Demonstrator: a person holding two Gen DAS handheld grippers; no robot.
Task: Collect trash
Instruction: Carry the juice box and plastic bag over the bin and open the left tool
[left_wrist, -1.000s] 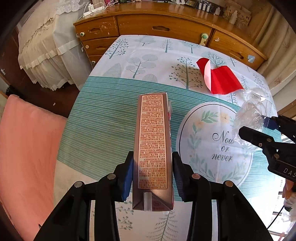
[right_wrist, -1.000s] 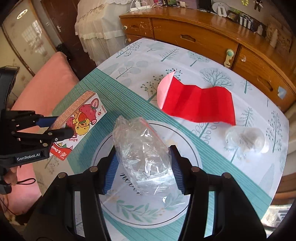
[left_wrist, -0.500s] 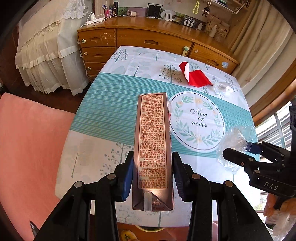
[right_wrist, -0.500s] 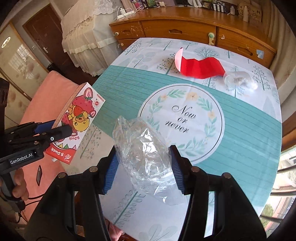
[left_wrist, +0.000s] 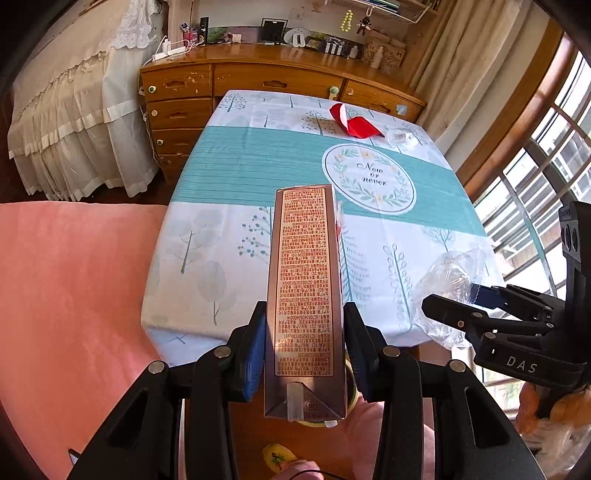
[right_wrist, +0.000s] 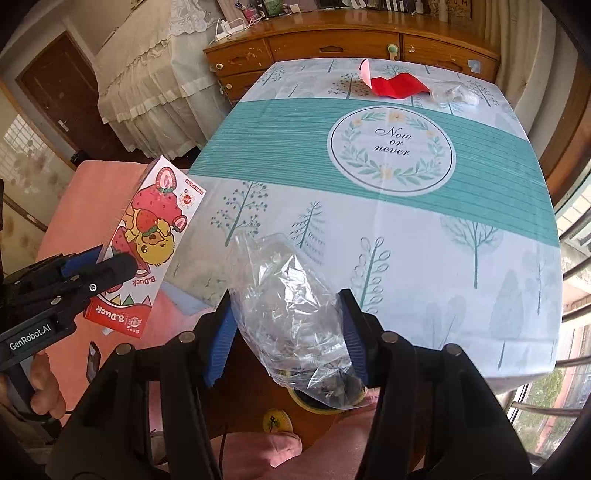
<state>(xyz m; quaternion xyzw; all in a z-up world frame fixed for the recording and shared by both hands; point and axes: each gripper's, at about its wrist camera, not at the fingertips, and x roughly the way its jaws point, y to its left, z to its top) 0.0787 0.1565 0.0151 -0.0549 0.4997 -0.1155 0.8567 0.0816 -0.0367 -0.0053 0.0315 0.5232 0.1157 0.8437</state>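
Observation:
My left gripper (left_wrist: 304, 343) is shut on a tall drink carton (left_wrist: 304, 288) with orange print; the right wrist view shows its strawberry face (right_wrist: 147, 243). My right gripper (right_wrist: 288, 332) is shut on a crumpled clear plastic bag (right_wrist: 284, 306), also seen at the right of the left wrist view (left_wrist: 448, 280). Both are held off the near edge of the table (left_wrist: 258, 162). A red paper (left_wrist: 356, 123) and a clear plastic cup (left_wrist: 400, 136) lie at the table's far right; they also show in the right wrist view as the red paper (right_wrist: 397, 85) and the cup (right_wrist: 448, 92).
A wooden dresser (left_wrist: 258, 85) stands behind the table. A pink cushion (left_wrist: 66, 295) lies at the left. A round yellow-rimmed container (right_wrist: 314, 402) shows below the bag, near the floor. Windows are at the right.
Both grippers have pulled back from over the table to beyond its near edge, still holding the carton and the bag. The table now looks farther away.

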